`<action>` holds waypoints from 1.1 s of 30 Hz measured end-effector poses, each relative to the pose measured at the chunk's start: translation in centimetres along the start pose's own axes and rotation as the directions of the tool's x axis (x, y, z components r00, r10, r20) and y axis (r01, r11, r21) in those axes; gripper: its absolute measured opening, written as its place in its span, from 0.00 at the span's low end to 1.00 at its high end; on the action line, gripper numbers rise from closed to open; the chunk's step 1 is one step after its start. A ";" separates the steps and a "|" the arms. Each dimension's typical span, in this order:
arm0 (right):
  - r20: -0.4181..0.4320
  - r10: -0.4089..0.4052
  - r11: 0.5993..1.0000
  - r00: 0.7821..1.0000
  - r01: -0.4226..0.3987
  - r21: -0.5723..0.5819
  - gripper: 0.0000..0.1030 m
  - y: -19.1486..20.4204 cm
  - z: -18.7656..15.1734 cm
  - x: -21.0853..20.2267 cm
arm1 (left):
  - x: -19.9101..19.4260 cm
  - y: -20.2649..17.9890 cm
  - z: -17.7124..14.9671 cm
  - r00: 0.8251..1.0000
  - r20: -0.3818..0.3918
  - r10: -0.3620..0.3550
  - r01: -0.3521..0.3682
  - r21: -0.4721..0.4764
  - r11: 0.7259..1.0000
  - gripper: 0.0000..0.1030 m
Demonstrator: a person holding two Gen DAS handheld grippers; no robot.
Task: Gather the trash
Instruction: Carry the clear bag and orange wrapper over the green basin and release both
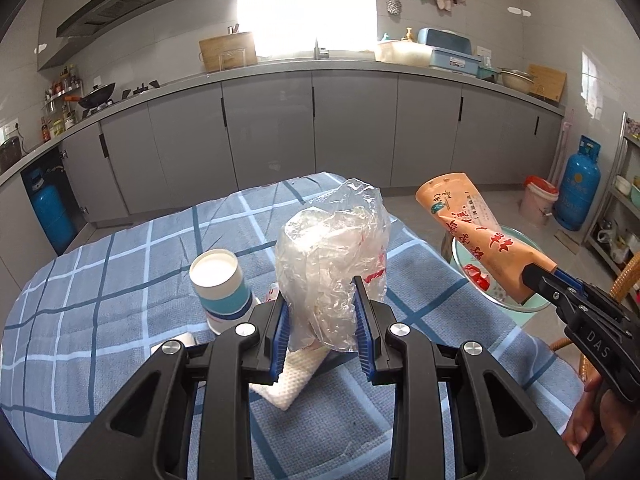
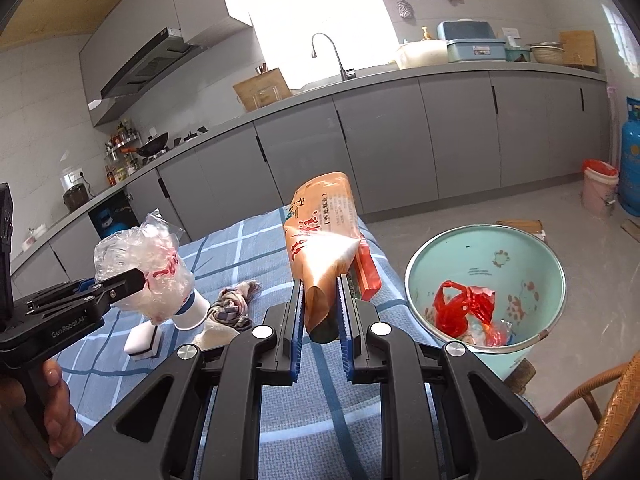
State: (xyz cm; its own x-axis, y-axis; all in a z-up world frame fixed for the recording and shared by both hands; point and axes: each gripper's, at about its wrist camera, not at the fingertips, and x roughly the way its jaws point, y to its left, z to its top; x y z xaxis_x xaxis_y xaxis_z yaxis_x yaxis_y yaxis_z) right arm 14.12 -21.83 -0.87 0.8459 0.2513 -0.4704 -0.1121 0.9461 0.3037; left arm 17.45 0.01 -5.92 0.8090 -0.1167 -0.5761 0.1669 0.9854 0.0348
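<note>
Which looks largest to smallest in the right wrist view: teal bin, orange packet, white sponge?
1. teal bin
2. orange packet, though nearness to the camera may inflate it
3. white sponge

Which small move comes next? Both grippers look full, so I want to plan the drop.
Probably swing the right gripper, shut on the orange wrapper, over the teal bin and release. The bin sits open just beside it; the left gripper holds the clear plastic bag farther away.

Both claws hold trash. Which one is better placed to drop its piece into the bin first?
Right. The right claw grips the orange wrapper beside the bin; the left claw, with its clear plastic bag, is farther over the table.
</note>
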 end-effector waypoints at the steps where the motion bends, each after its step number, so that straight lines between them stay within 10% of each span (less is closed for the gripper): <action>1: 0.003 -0.005 1.000 1.000 0.005 0.004 0.16 -0.2 0.0 -0.1 | 0.1 -0.2 0.1 1.000 0.002 -0.005 0.005 0.005 1.000 0.28; 33: 0.014 -0.198 0.974 0.980 0.195 0.115 0.16 -10.5 1.3 -1.2 | 5.8 -14.4 5.3 0.969 0.004 -0.245 0.240 0.191 0.952 0.28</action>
State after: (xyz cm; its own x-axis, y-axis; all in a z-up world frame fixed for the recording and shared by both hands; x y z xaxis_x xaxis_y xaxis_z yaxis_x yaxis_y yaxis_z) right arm 14.99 -32.31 -2.43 0.8584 0.0565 -0.5098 0.1157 0.9470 0.2998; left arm 22.76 -15.48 -5.42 0.7455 -0.3554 -0.5638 0.4606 0.8862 0.0505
